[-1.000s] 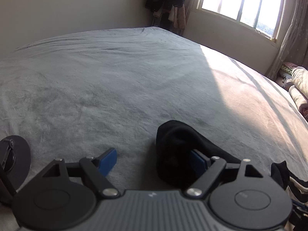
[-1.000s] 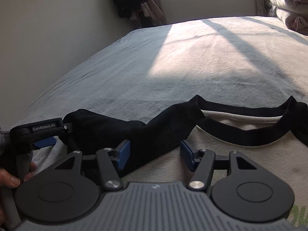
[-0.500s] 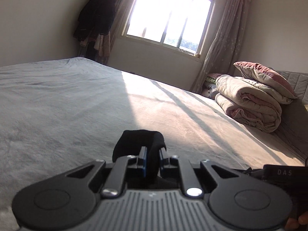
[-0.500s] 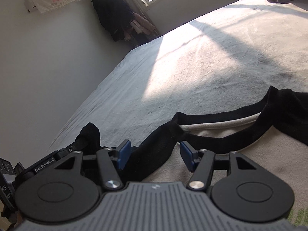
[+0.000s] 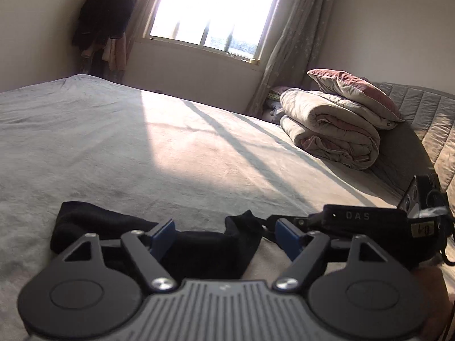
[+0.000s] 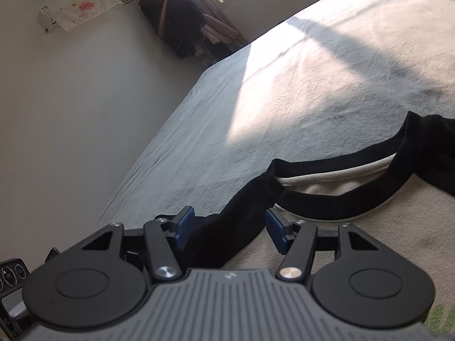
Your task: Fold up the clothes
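A beige top (image 6: 335, 224) with black sleeves and a black neckband (image 6: 355, 196) lies flat on the grey bed (image 5: 142, 147). In the left wrist view its black sleeve (image 5: 204, 247) lies bunched on the bed, under and between the fingers of my left gripper (image 5: 224, 236), which is open and holds nothing. My right gripper (image 6: 231, 230) is open too, low over the black shoulder strip (image 6: 241, 213) that runs between its blue pads (image 6: 184, 227). The right gripper's body (image 5: 369, 218) shows close beside the left one.
A rolled quilt with a pillow on top (image 5: 332, 130) sits at the bed's far right by the padded headboard (image 5: 426, 119). Dark clothes (image 5: 105, 20) hang by the bright window (image 5: 213, 8). The bed's left edge (image 6: 148, 170) drops off toward a wall.
Half a second ago my left gripper was shut on the black sleeve and lifted; now it is open and the sleeve lies down near the right gripper. The right gripper stayed open and tilted.
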Action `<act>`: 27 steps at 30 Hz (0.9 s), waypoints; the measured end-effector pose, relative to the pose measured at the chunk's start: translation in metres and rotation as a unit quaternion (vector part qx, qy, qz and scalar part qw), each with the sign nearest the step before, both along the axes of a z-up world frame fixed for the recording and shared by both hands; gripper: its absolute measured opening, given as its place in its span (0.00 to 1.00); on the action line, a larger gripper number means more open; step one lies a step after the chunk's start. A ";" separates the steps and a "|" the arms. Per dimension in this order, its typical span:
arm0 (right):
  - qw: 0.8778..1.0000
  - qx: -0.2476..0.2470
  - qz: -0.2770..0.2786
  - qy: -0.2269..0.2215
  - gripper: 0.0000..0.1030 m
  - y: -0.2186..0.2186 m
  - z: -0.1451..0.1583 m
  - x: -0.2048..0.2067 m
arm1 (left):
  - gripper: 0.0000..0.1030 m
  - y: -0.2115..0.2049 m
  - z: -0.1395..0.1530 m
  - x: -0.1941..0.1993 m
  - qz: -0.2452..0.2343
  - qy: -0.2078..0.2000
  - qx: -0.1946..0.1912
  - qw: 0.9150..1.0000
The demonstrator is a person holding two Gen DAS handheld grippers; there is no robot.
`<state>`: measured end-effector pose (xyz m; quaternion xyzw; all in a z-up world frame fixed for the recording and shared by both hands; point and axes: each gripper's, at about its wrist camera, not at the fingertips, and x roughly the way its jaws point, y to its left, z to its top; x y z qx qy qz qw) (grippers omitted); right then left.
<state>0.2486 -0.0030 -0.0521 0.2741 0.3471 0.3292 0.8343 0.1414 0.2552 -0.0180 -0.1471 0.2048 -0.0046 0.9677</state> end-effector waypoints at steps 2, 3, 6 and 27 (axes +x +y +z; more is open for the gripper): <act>1.000 -0.003 -0.001 -0.001 0.59 0.000 0.000 0.000 | 0.86 0.024 0.001 0.002 0.091 0.006 0.004 0.996; 1.000 -0.005 -0.002 -0.002 0.59 0.000 0.000 0.000 | 0.87 0.032 -0.001 0.003 0.121 0.012 0.010 0.993; 1.000 -0.010 -0.003 -0.003 0.59 0.000 -0.001 -0.001 | 0.87 0.051 -0.016 0.011 0.159 0.042 -0.004 0.986; 1.000 0.012 -0.002 -0.005 0.59 -0.015 0.005 0.001 | 0.16 -0.070 -0.019 0.000 -0.222 0.009 0.004 0.975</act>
